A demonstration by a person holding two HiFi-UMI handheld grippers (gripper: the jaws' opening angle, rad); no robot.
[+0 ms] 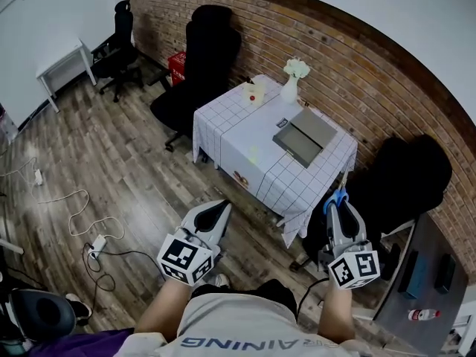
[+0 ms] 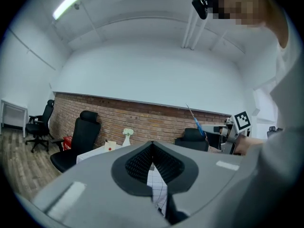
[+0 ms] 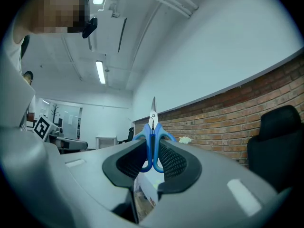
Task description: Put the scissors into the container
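The checked-cloth bench (image 1: 245,143) stands mid-frame, bearing a grey container (image 1: 305,136), likely the target. The left claw (image 1: 218,210) is pressed together, empty; the right claw (image 1: 341,204), lower right, pinches the blue scissors (image 3: 152,129). Carrying step: next, reach the bench and lower them in. Shirt (image 1: 245,326) print reads "AINING"

In the head view the right gripper (image 1: 341,204) is covering most of the scissors (image 1: 338,195), with only a blue bit peeking past its fingers (image 1: 351,222). The container (image 1: 255,91) on the surface (image 1: 245,143) is appearing too small to tell its contents. In the left gripper view, the left gripper (image 2: 153,144) is blocking most of that surface.
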